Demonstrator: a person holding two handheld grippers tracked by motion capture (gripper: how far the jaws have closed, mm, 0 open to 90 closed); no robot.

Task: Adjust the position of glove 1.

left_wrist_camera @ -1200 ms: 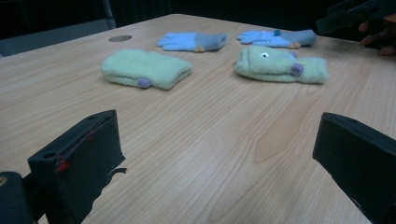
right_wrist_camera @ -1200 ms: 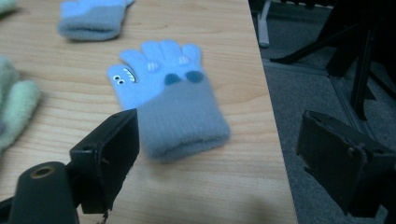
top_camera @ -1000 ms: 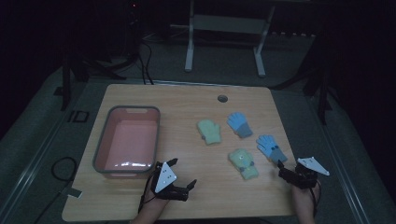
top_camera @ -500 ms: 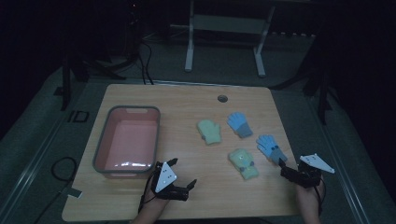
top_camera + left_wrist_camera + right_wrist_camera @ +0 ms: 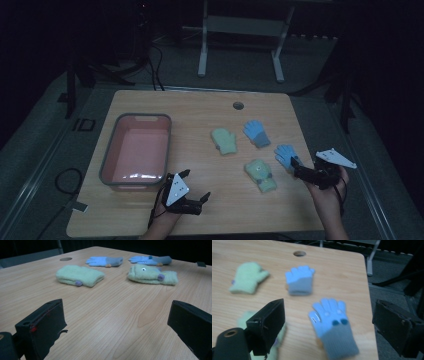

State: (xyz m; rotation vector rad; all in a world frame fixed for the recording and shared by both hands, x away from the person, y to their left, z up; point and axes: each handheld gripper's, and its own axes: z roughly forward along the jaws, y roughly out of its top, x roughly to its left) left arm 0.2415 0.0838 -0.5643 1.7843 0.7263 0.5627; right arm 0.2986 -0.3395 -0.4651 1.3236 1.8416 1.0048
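Four gloves lie on the wooden table (image 5: 200, 107). A plain green mitten (image 5: 223, 140) (image 5: 80, 275) and a blue glove (image 5: 256, 132) (image 5: 299, 280) lie mid-table. Nearer me are a green mitten with an eye (image 5: 260, 175) (image 5: 152, 275) and a second blue glove (image 5: 285, 155) (image 5: 333, 330). My right gripper (image 5: 298, 170) (image 5: 329, 312) hovers open over that second blue glove, one jaw on each side of it. My left gripper (image 5: 195, 185) (image 5: 117, 312) is open above bare wood near the front edge, holding nothing.
A pink bin with a grey rim (image 5: 112, 150) stands at the table's left, just beyond my left gripper. A round cable hole (image 5: 238, 105) sits near the far edge. The right table edge (image 5: 369, 302) runs close to the second blue glove.
My right gripper has moved a little forward toward the nearer blue glove. The left gripper and the gloves have stayed where they were.
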